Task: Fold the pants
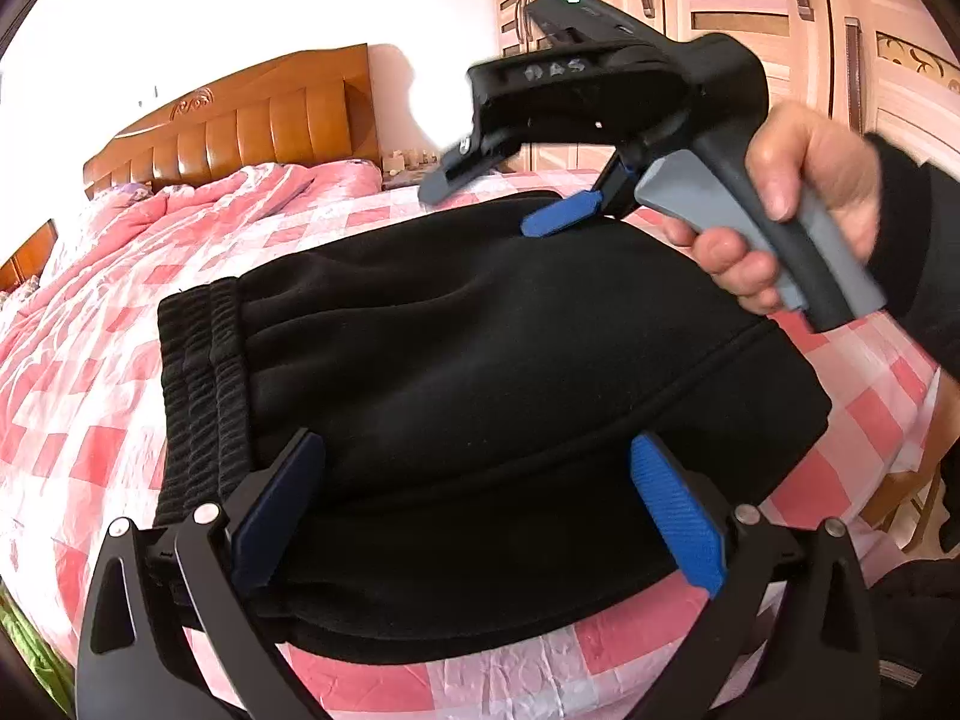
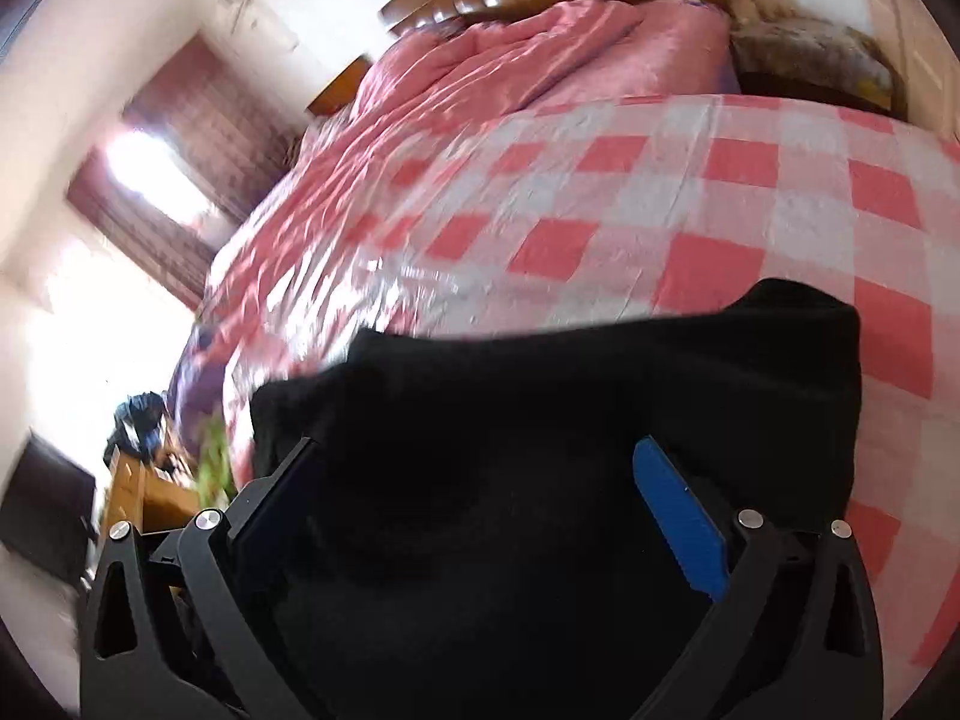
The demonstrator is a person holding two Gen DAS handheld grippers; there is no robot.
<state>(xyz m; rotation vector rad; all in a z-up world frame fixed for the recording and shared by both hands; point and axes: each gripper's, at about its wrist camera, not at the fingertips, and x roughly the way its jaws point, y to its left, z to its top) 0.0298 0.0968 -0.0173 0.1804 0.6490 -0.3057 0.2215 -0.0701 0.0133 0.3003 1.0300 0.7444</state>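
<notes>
- The folded black fleece pants [image 1: 480, 360] lie on the bed's pink-and-white checked sheet [image 1: 90, 420], ribbed waistband [image 1: 201, 396] toward the carved wooden headboard [image 1: 240, 114].
- The left claw [image 1: 480, 516] stands open, its blue-padded fingers [image 1: 678, 516] spread wide over the near edge of the pants; nothing is pinched between them.
- The right claw [image 1: 510, 204], held by a person's hand [image 1: 798, 198] in a dark sleeve, hangs over the far edge of the pants. Its jaws are parted, one blue pad low against the cloth; whether it touches cannot be told.
- In the right wrist view the pants [image 2: 540, 480] fill the span between the spread fingers [image 2: 678, 516] as a plain dark mass, folds unreadable; that whole view is smeared by motion.
- A rumpled pink quilt [image 1: 210, 204] lies between the pants and the headboard.
- Pale wooden wardrobe doors [image 1: 750, 12] stand beyond the pants; a bright window with dark red curtains [image 2: 198, 180] shows blurred past the bed's side.
</notes>
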